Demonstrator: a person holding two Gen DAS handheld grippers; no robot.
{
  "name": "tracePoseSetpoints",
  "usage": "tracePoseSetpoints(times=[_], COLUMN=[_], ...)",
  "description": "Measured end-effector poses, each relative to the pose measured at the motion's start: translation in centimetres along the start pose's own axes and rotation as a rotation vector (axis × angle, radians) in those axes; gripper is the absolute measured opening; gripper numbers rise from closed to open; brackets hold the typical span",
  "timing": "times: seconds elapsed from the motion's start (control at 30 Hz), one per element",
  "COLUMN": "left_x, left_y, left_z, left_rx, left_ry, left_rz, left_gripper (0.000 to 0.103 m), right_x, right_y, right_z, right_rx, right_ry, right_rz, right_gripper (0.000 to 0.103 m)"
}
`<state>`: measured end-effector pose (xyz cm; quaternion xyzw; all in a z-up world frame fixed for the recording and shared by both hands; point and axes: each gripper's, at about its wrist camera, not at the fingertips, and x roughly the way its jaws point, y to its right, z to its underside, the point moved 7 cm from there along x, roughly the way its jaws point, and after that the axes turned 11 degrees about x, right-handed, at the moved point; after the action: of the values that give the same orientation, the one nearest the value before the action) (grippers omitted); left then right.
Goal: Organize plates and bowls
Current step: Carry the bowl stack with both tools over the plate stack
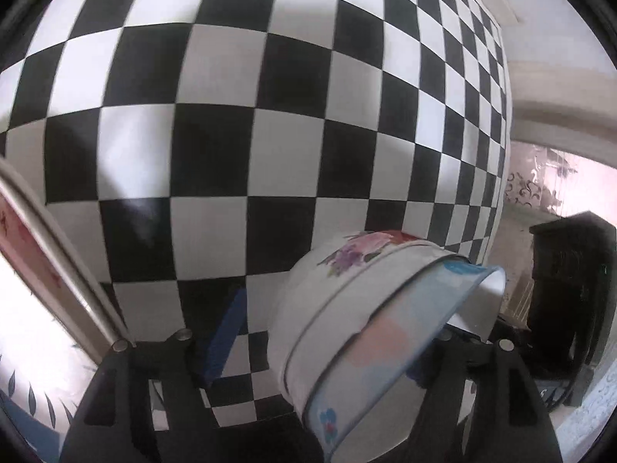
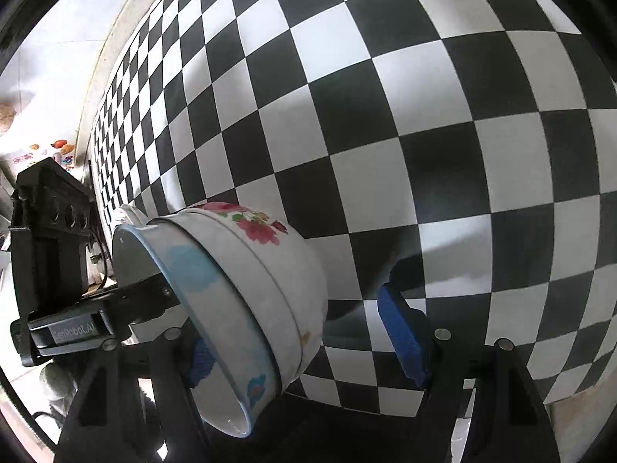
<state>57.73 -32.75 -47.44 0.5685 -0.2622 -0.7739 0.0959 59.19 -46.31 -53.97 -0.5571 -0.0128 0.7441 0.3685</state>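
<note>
Bowls (image 1: 358, 320), nested and tipped on edge, are seen above the checkered worktop (image 1: 216, 154), between both spread tongs: left tongs (image 1: 327, 347), right tongs (image 2: 304, 332), neither pinching

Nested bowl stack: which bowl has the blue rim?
The blue-flowered bowl at the stack's open end. The pink-flowered bowl it nests in is white, with no blue rim.

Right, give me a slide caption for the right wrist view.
Nested flowered bowls tipped sideways over a checkered cloth, by the open right tool's left finger.
</note>
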Motion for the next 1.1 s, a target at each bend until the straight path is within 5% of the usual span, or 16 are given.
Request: tracePoseSetpoints(times=[0.1, 0.23, 0.5, 1.1], left_x=[0.2, 0.0, -1.4, -3.4], left_y=[-0.1, 0.2, 0.6, 2.2], left_z=[-0.1, 0.2, 1.5, 1.2], left_rx=[-0.017, 0.011, 0.048, 0.085], left_ry=[0.015, 0.040, 0.094, 0.184], left_rz=[0.064, 0.056, 0.060, 0.060], left_gripper=[0.062, 0.061, 0.059, 0.059], right_x=[0.4, 1.3, 1.6, -1.2], right_y=[0.1, 0.4, 0.0, -3.8], right_z=[-0.3, 0.1, -0.2, -0.1], right_rx=[-0.004, -0.007, -0.029, -0.146], right_ry=[-0.016, -0.076, -0.049, 0.031], right_rz=[-0.006, -0.090, -0.149, -0.136], right_gripper=[0.071, 0.056, 0.054, 0.052])
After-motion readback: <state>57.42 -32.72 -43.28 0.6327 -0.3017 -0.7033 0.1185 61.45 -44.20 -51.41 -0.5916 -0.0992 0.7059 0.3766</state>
